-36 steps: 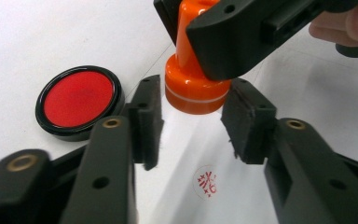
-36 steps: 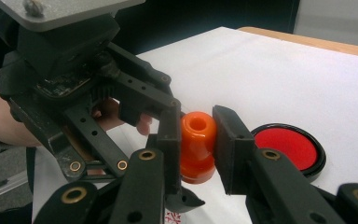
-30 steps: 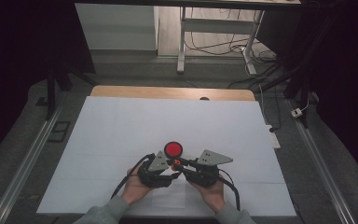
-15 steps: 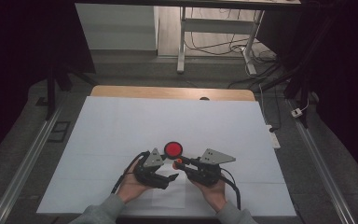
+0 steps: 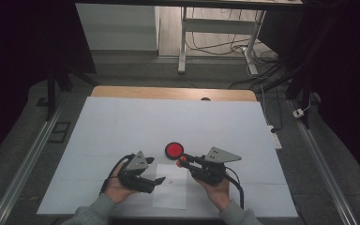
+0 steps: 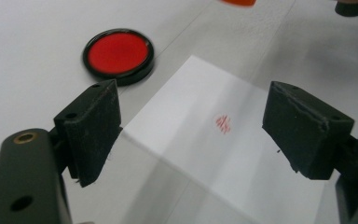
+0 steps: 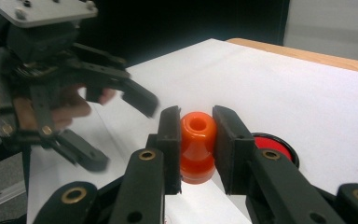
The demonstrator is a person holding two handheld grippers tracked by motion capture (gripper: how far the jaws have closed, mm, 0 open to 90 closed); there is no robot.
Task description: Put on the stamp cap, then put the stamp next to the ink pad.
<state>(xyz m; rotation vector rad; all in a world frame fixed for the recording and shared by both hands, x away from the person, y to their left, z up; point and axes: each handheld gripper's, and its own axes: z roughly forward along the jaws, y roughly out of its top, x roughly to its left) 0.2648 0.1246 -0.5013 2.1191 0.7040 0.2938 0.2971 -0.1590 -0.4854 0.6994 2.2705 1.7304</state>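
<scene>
The left claw (image 5: 151, 182) has drawn back from the right claw (image 5: 182, 161) and opened.

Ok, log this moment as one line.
left tongs: open over paper sheet | right tongs: shut on orange stamp | red ink pad: on table

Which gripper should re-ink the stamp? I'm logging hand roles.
Probably right: the right gripper is shut on the orange stamp, beside the red ink pad. The left gripper is open over the paper.
</scene>
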